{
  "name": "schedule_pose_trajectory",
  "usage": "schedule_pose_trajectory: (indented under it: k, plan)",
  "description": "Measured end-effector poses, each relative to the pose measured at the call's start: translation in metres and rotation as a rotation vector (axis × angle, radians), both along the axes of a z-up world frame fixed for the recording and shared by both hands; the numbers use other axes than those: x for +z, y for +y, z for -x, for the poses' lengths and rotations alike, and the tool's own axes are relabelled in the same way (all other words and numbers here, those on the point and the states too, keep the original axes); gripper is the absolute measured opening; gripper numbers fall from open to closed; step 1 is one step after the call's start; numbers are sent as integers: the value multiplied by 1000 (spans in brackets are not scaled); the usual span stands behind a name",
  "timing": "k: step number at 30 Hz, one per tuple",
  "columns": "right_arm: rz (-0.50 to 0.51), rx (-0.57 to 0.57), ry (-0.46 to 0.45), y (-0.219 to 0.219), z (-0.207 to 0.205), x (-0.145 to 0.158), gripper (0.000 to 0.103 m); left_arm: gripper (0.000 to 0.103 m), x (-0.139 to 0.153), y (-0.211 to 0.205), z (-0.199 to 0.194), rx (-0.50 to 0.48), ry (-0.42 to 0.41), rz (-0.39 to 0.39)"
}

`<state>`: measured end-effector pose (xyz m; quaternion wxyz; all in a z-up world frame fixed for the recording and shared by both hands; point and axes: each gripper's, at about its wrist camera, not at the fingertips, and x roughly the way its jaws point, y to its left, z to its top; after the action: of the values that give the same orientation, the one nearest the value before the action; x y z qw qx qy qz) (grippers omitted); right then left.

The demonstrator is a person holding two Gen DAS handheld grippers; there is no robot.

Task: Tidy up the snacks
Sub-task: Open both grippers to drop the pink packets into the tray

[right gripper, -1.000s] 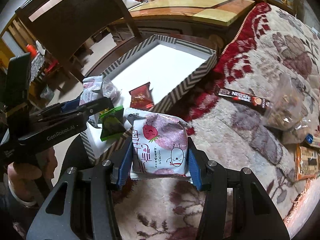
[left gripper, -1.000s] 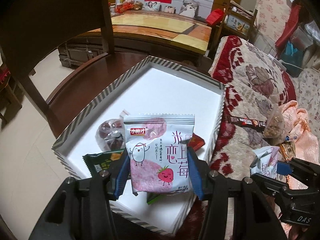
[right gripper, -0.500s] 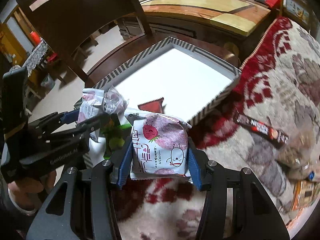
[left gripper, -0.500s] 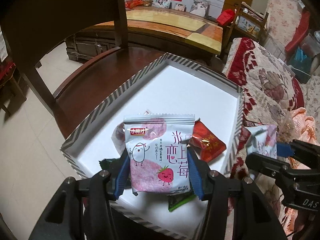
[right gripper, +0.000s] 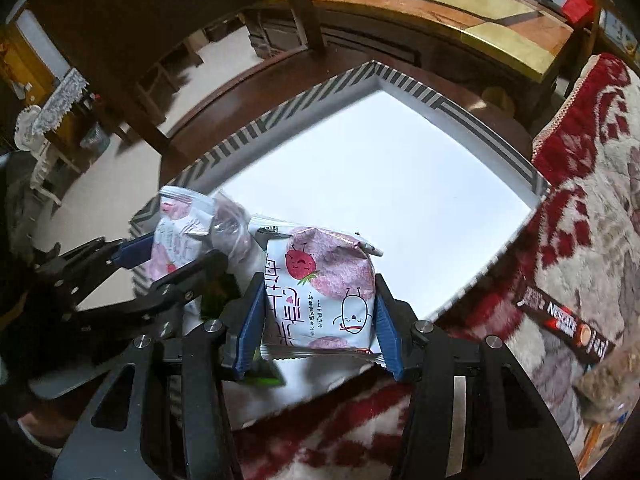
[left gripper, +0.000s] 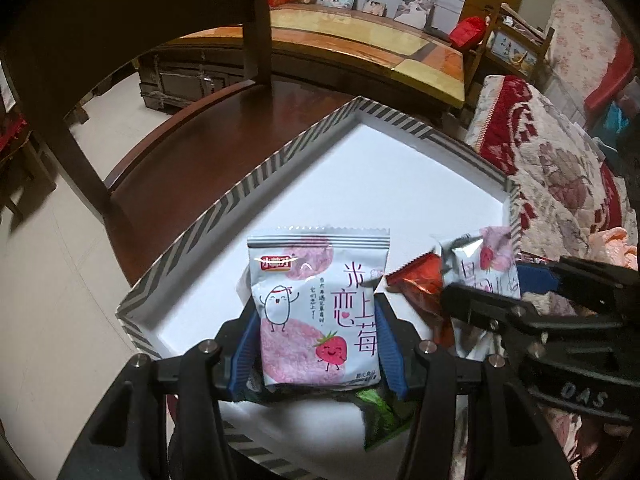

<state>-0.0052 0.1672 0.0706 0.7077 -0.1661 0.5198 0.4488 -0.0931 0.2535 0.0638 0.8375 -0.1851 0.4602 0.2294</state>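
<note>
Over the near corner of the striped box (left gripper: 256, 176), the left gripper (left gripper: 316, 344) clamps an upright strawberry rice-cracker packet (left gripper: 320, 308). Just right of it, above the box's near edge, the right gripper (right gripper: 316, 320) clamps a second strawberry packet (right gripper: 320, 292), a red wrapper (left gripper: 420, 284) between them.
</note>
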Motion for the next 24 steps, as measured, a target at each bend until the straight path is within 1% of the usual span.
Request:
schedule_pose_trajectory:
  k: [6,9,12,13,16,20,24]
  plan:
    - [21,-15,28,15,-14,-16,50,56,-6,8,-1,17,9,9]
    - [30,-23,33,20,-17,-21,50,56,-7,8,-3,23,16,-10]
    - [33,-33,39,23,-20,-24,51,58,-9,11,-3,39,20,2]
    - [31,-42,45,22,-21,-25,51,60,-10,11,-3,44,22,4]
    - [5,-71,70,18,-24,-25,53,72,-11,13,-2,50,27,10]
    - [-43,-86,96,8,-22,-22,54,77,-10,12,-1,57,22,12]
    - [-58,-107,97,1,-20,-17,54,77,-6,10,1,56,18,6]
